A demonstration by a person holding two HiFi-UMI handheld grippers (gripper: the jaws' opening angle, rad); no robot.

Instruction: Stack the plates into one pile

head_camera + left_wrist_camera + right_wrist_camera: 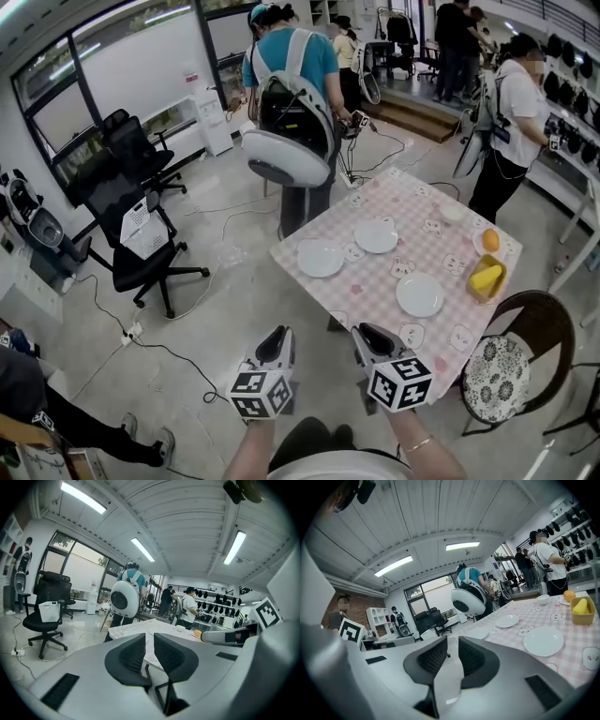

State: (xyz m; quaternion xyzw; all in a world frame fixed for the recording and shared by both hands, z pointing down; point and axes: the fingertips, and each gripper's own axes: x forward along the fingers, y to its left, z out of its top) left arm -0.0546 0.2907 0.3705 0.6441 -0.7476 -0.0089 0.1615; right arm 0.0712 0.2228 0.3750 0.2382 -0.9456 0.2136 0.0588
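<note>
White left plate (pixel 321 258), far plate (pixel 376 236) and right plate (pixel 419 294) lie flat, apart, unstacked on the pink checked table (pixel 367 289)

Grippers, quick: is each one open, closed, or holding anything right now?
Left gripper: open only slightly, nothing held.
Right gripper: open, nothing held.

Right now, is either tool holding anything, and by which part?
Nothing is held. The left tool and right tool have empty jaws, slightly apart, short of the table; the three plates lie untouched on it.
</note>
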